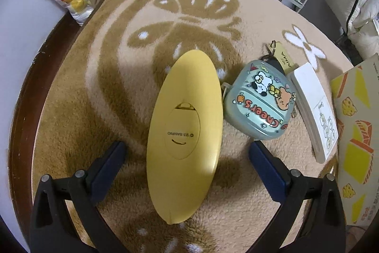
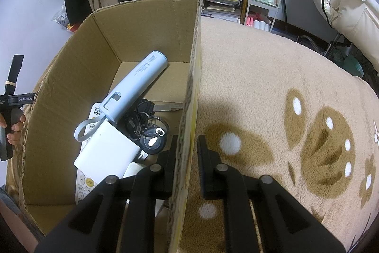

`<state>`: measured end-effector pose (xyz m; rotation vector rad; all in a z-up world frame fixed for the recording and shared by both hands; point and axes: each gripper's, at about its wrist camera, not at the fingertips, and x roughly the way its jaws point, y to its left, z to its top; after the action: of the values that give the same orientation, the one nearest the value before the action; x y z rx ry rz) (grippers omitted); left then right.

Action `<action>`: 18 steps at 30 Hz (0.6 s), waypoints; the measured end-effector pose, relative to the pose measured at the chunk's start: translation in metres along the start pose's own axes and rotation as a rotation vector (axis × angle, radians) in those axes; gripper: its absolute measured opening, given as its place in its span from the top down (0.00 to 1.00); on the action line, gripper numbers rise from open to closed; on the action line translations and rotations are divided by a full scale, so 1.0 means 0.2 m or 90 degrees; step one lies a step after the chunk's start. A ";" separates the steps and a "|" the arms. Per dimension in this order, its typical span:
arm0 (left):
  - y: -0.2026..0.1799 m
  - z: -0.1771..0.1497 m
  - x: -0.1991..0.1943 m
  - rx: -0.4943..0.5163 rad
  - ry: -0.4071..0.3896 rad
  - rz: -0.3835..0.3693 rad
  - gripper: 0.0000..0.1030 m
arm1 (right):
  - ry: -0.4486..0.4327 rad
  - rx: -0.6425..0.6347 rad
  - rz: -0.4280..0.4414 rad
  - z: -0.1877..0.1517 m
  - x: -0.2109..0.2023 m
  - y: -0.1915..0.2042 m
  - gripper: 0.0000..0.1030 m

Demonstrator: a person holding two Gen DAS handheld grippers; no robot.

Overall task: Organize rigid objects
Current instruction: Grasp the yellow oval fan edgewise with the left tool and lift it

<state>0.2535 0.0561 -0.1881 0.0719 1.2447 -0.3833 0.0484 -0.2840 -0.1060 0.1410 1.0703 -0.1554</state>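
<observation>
Two grippers logged: left gripper [image 1: 187,153] spread wide astride yellow oval plastic case [image 1: 184,134]; right gripper [image 2: 187,151] pinched brown cardboard box wall [image 2: 193,87].

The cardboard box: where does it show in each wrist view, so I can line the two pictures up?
Left wrist: cardboard box, only its printed outer wall, at the right edge.
Right wrist: the box fills the left half, open; its right wall runs between the right gripper fingers.
Shared landmark: the beige patterned blanket under everything.
</observation>
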 end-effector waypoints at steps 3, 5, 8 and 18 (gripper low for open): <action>0.00 -0.01 0.00 -0.004 -0.004 -0.011 0.00 | -0.001 0.000 -0.001 0.00 0.00 0.00 0.87; 0.01 -0.02 0.00 0.001 -0.009 -0.011 0.01 | -0.001 -0.001 -0.002 0.00 0.00 0.00 0.87; 0.00 -0.02 -0.02 0.008 -0.012 -0.022 0.10 | -0.001 0.000 -0.001 0.00 0.00 0.00 0.87; -0.02 -0.03 -0.06 -0.017 -0.002 -0.062 0.40 | -0.002 -0.003 -0.004 0.00 0.00 0.00 0.87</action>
<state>0.2429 0.0565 -0.1777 -0.0130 1.2532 -0.4507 0.0493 -0.2832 -0.1060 0.1334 1.0679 -0.1597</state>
